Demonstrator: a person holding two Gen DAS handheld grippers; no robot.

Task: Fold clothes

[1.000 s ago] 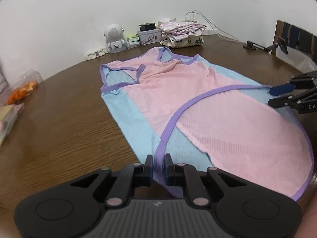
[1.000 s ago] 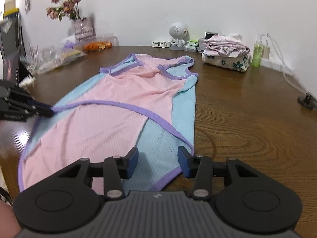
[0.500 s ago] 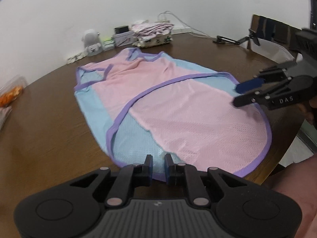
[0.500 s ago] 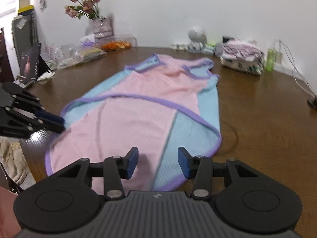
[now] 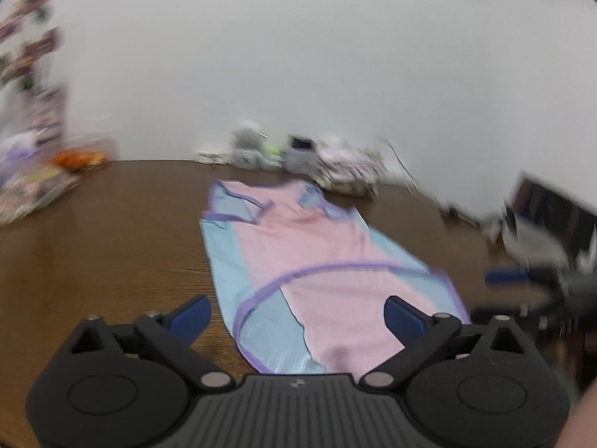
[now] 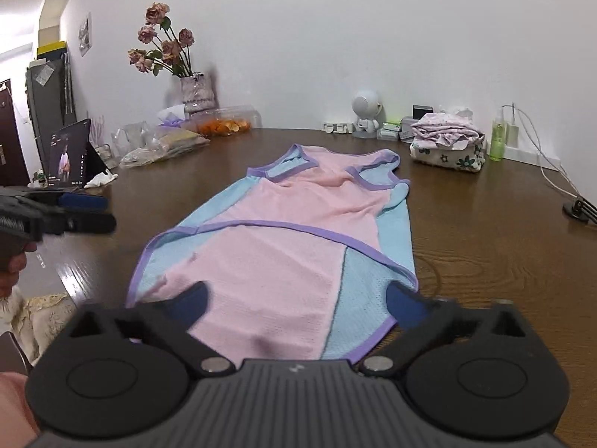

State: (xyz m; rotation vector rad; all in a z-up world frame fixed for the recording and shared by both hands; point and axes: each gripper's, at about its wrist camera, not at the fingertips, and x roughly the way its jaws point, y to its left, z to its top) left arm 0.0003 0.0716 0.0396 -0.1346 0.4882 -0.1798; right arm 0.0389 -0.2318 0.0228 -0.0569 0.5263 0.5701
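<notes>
A sleeveless pink and light-blue dress (image 6: 283,239) with purple trim lies flat on the brown wooden table (image 6: 485,242), both sides folded in over the middle. Its hem is nearest me and its neckline is at the far end. My right gripper (image 6: 298,302) hovers over the hem, its jaws opening wide, and the pads touch nothing. My left gripper (image 5: 296,315) is also opening wide above the hem of the dress (image 5: 317,261), with the cloth flat beneath it and not pinched. The left wrist view is blurred. Each gripper's fingers show at the other view's edge (image 6: 86,201) (image 5: 505,276).
At the far end stand a stack of folded floral clothes (image 6: 447,142), a white robot figure (image 6: 367,112), a green bottle (image 6: 498,138) and a vase of dried roses (image 6: 197,93). Bags (image 6: 164,145) and a tablet (image 6: 71,153) are at the left, a cable (image 6: 552,171) at the right.
Both grippers' jaws have spread from narrow to wide. Both have drawn back and lifted from the hem, and the left one has let go of the purple trim. The dress has not moved.
</notes>
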